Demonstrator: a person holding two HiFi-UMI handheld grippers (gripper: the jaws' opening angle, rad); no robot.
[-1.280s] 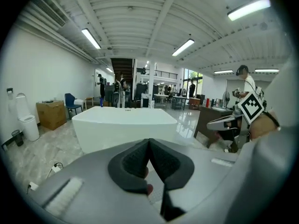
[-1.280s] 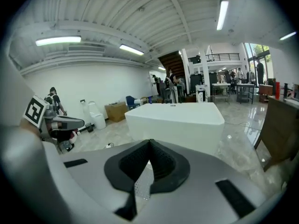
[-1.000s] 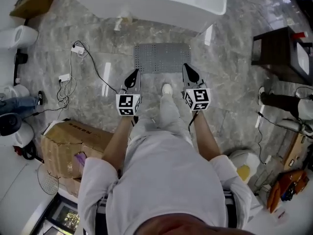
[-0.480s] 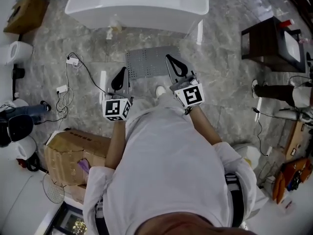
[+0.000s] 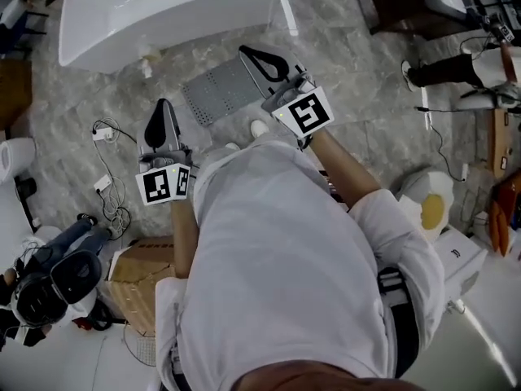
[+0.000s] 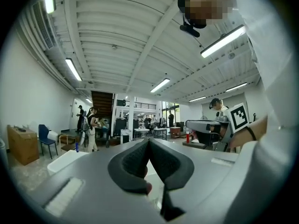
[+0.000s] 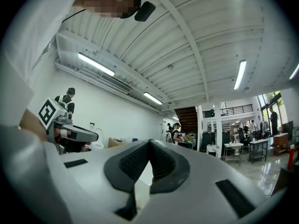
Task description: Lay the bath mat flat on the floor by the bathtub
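Observation:
The grey perforated bath mat (image 5: pixel 213 96) lies flat on the marble floor just in front of the white bathtub (image 5: pixel 155 10). My left gripper (image 5: pixel 163 104) is shut and empty, held up over the floor to the left of the mat. Also shut on nothing, my right gripper (image 5: pixel 246 53) hangs above the mat's right edge. In both gripper views the jaws meet in a closed line, left gripper (image 6: pixel 149 142) and right gripper (image 7: pixel 149 142), and point up toward the ceiling. A corner of the bathtub (image 6: pixel 63 160) shows low in the left gripper view.
A cardboard box (image 5: pixel 142 279) and loose cables (image 5: pixel 110 165) lie on the left. A dark wooden cabinet (image 5: pixel 403 2) stands at the upper right, and a white bin with a yellow top (image 5: pixel 431 206) at the right. Another person with gear (image 5: pixel 57 275) crouches at the lower left.
Both grippers have lifted and tilted up, so their views now show ceiling instead of the tub. The head view has swung, with the tub now at upper left. The mat stays flat.

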